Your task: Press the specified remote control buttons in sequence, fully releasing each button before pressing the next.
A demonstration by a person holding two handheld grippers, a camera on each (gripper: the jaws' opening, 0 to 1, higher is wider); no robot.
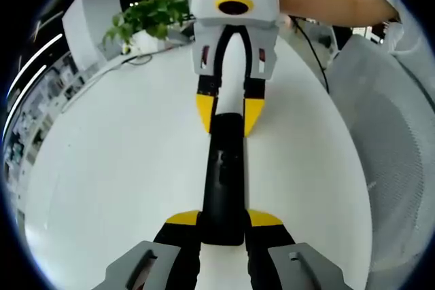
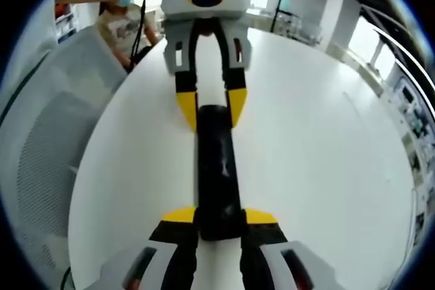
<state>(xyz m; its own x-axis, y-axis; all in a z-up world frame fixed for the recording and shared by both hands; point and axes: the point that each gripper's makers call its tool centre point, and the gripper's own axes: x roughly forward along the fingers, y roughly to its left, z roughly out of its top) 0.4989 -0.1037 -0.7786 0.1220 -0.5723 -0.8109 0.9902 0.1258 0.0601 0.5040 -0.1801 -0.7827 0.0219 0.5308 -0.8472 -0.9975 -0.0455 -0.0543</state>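
Remote (image 1: 223, 181) lies flat on the white desk (image 1: 122, 168), and I clamp one end in my left tongs (image 1: 223, 225) and the other in my right tongs (image 2: 219, 221), pinning it steady for pressing.

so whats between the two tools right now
The black remote spans the whole gap: the left tool grips one end and the right tool the other, over the white table. Both the left and right gripper views show it.
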